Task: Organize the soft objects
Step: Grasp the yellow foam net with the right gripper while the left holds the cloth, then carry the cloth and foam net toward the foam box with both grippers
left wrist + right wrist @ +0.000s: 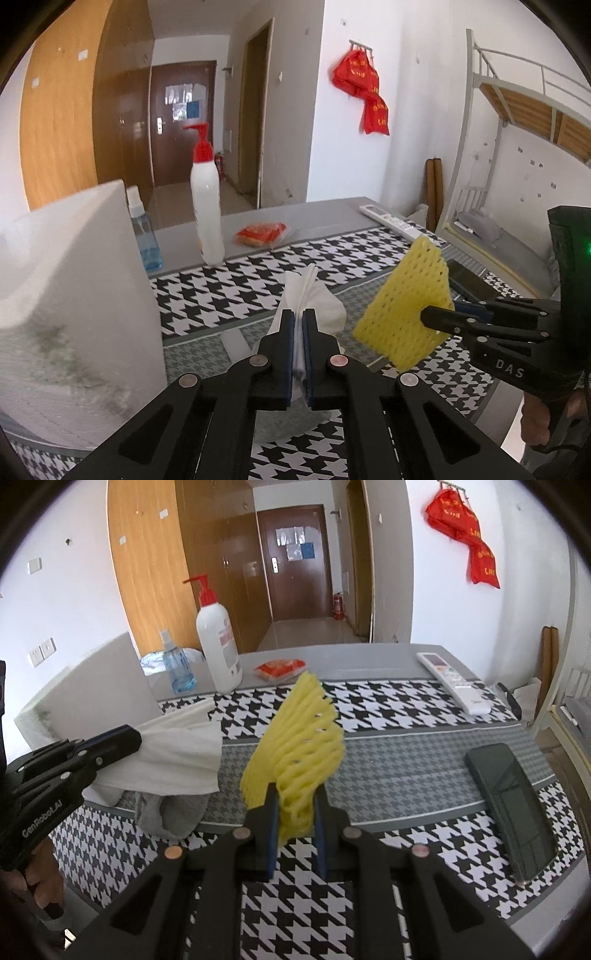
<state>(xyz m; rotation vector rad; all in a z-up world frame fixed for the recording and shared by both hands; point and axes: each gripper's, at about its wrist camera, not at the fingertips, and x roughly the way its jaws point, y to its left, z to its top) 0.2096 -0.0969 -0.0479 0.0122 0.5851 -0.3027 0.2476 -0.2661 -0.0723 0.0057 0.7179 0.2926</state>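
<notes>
Surroundings, left wrist view: a white foam box [74,295] fills the left of the frame, its wall close beside the left gripper [298,317]. Behind it, upper centre, stand a blue spray bottle [146,236] and a white pump bottle with red head [206,206]; a red snack packet [262,233] lies just right of them. A white remote control [391,219] lies at the table's far right edge, a dark phone [467,280] nearer.

The left gripper is clenched on a white tissue [314,299], which rises upright from the jaws at lower centre, above the houndstooth cloth [240,291].

Right wrist view: the right gripper [295,805] grasps a yellow foam net sleeve [299,738] at centre frame, clear of the table, long axis pointing up and slightly right. A grey cloth [166,816] lies below the tissue at lower left.
</notes>
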